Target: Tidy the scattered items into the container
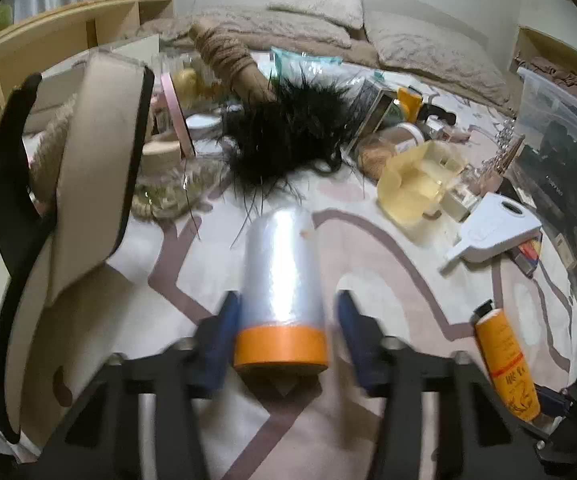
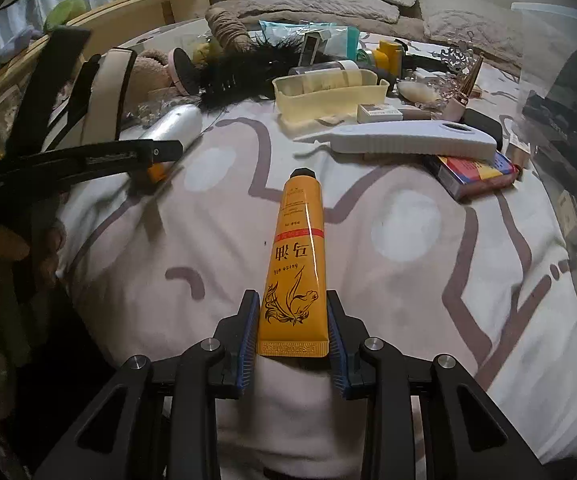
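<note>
My left gripper (image 1: 284,312) is shut on a roll of clear film with an orange tape end (image 1: 280,280); the roll points away over the bedspread. The picture is blurred around the fingers. My right gripper (image 2: 292,308) is shut on the crimped end of an orange cream tube (image 2: 296,252), black cap pointing away. In the right wrist view the left gripper (image 2: 164,160) shows at the left with the silvery roll (image 2: 176,124). A cream container with black trim (image 1: 88,160) stands open at the left, close to the roll.
Clutter lies across the far bedspread: a black feathery item (image 1: 288,136), a pale yellow tray (image 2: 328,92), a white plastic tool (image 2: 408,140), a colourful box (image 2: 476,172), a twine spool (image 1: 224,56). A clear plastic bin (image 1: 560,120) stands at the right. A wooden shelf (image 1: 68,36) runs behind.
</note>
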Motion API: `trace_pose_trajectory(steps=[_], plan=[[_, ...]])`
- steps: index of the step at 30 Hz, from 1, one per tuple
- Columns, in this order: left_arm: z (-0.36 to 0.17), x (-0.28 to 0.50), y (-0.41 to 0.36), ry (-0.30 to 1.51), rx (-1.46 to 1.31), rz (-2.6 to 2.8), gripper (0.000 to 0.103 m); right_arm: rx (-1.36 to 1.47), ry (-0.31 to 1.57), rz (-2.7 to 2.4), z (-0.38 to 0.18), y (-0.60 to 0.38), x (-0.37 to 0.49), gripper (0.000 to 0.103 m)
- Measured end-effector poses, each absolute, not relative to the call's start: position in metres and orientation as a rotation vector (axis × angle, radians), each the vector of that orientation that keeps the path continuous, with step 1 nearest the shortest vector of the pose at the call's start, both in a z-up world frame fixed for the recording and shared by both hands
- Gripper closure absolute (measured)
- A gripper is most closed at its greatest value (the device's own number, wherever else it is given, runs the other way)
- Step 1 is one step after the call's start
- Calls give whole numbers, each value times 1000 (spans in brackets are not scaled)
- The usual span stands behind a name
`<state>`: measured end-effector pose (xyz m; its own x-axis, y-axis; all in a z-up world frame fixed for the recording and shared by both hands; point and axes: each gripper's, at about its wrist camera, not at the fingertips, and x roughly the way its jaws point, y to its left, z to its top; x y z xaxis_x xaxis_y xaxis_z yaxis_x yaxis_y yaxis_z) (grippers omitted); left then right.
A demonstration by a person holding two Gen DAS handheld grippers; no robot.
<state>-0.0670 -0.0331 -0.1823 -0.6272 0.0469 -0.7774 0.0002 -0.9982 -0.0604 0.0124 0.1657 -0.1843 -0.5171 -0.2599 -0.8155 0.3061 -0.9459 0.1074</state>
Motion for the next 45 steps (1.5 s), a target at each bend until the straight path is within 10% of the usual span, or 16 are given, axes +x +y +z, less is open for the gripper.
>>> trace_pose_trajectory(steps=[9, 15, 24, 28, 31, 36, 44, 45], plan=[[-182, -46, -30, -44, -1329, 2767, 61, 1330, -63, -2472, -186, 174, 11, 67], [-180, -25, -31, -24, -1355, 2717, 61, 1308, -62, -2447, -185, 163, 8, 36], [-180, -11, -31, -4, -1382, 2703, 60, 1289, 20, -2540, -182, 161, -5, 36], [-181, -13, -29, 22, -1364, 2741, 21, 1250, 85, -2601, -185, 160, -10, 36], [-181, -15, -30, 16, -1376, 2730, 11, 1218, 119, -2631, -191, 159, -12, 35], [-186, -19, -34, -34, -1434, 2688, 2, 1275, 94, -2646, -198, 167, -16, 0], [-185, -27, -33, -44, -1447, 2715, 3, 1297, 119, -2664, -197, 164, -15, 1], [-185, -28, -32, -30, -1450, 2718, 4, 1277, 121, -2674, -196, 164, -13, 16]])
